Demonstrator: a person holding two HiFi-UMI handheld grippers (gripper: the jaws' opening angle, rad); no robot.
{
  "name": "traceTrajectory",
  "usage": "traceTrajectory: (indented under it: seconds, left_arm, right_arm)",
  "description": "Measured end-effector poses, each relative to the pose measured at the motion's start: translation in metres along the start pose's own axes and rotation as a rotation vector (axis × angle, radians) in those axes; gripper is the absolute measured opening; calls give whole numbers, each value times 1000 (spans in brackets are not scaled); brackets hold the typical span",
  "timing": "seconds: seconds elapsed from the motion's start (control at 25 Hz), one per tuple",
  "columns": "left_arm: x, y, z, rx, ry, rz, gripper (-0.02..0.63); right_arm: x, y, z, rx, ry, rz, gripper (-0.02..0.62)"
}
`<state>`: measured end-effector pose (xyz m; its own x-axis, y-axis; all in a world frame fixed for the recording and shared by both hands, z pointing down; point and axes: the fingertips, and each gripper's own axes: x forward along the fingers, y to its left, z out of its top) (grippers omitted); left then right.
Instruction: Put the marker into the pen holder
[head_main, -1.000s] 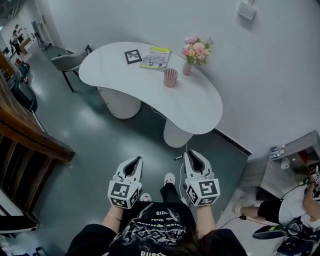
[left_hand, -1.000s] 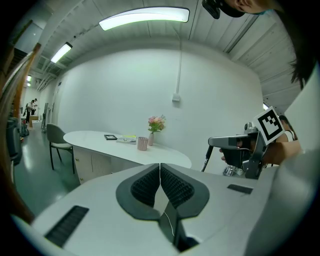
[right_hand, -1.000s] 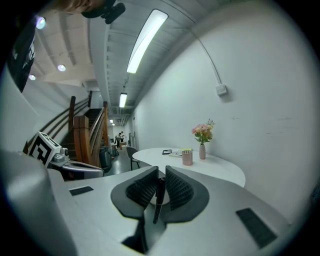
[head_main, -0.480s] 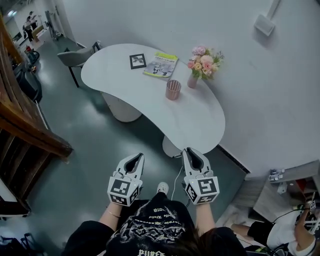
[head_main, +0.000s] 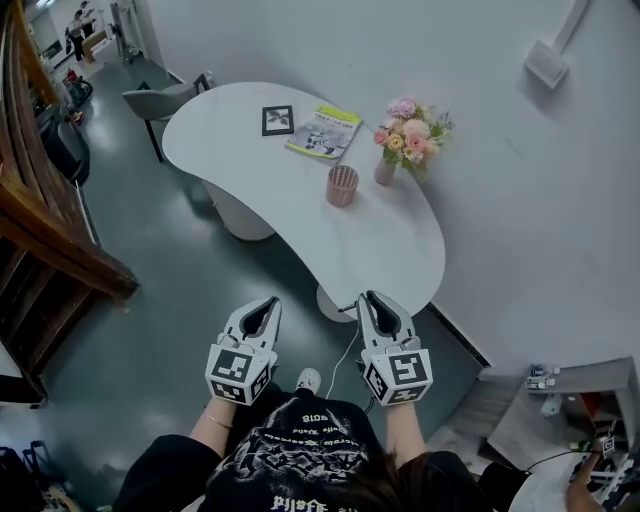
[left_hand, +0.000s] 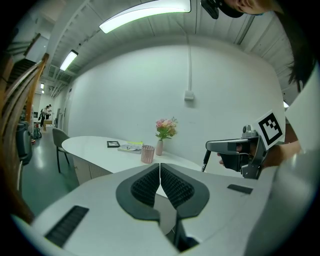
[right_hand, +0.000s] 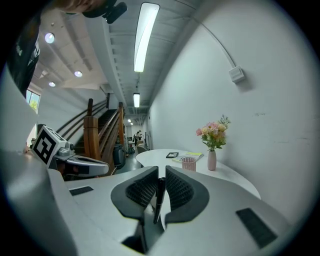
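Observation:
The black marker stands upright between the pads of my right gripper, which is shut on it. In the head view its end sticks out beside the right gripper, just short of the white table's near edge. The pink pen holder stands mid-table, well ahead of both grippers. It also shows as a small pink pen holder beyond the right jaws. My left gripper hangs over the floor, and the jaws of the left gripper are shut with nothing between them.
A vase of pink flowers stands right of the holder. A magazine and a framed marker square lie at the far end. A grey chair is at the far left, a wooden stair rail runs along the left, and a cable crosses the floor.
The person has walked towards the table. Both grippers now sit close to its near edge, the right one still holding the marker.

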<state>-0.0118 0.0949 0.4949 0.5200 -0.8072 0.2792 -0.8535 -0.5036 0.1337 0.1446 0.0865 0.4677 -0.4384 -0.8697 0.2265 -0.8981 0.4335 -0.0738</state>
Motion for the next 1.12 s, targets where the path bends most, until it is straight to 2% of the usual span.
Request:
traceTrajectory:
  seconds: [0.28, 0.6, 0.92, 1.12]
  left_arm:
    - [13, -1, 4, -13, 12, 21, 25]
    - [39, 10, 11, -15, 15, -1, 25]
    - [90, 39, 32, -6, 8, -66, 25]
    - [121, 66, 47, 7, 2, -105, 25]
  right_arm:
    - [3, -21, 7, 5, -4, 5, 66]
    - [16, -39, 9, 20, 8, -27, 66]
    - [54, -58, 23, 14, 16, -97, 66]
    - [91, -58, 37, 25, 14, -105, 66]
